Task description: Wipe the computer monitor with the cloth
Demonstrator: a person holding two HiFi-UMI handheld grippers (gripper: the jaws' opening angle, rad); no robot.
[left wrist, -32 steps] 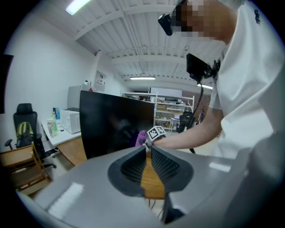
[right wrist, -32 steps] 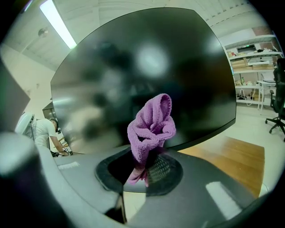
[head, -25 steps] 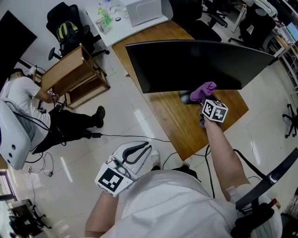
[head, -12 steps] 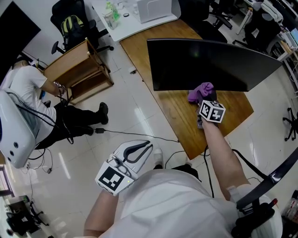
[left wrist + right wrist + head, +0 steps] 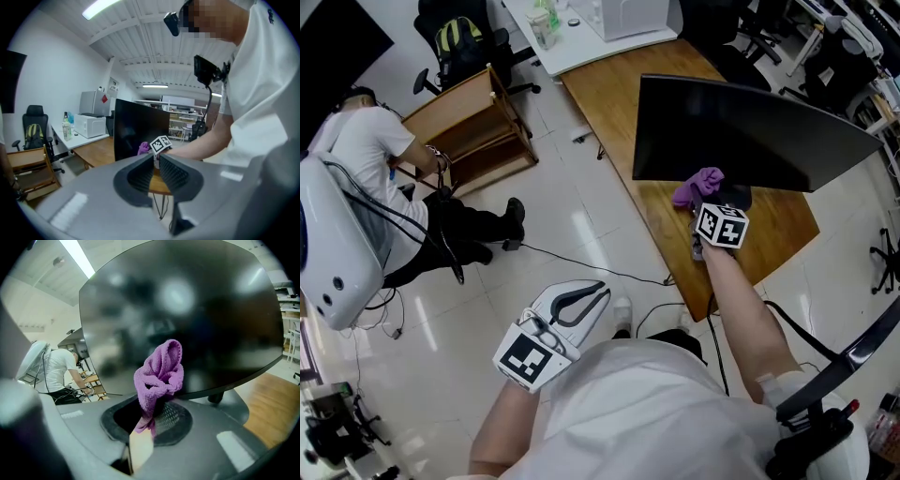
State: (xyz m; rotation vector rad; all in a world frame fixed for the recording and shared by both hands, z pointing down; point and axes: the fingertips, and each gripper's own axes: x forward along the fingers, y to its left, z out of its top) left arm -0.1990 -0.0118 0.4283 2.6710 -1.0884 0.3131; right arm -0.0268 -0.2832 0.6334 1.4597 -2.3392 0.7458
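A crumpled purple microfibre cloth (image 5: pixel 159 369) is gripped between the closed jaws of the right gripper (image 5: pixel 151 418), at the lower edge of the wide black curved computer monitor (image 5: pixel 741 131). Contact with the screen cannot be told. The monitor is placed on a brown wooden desk (image 5: pixel 609 94), far right. The left gripper (image 5: pixel 156 164) is seen near left, its jaws together on nothing.
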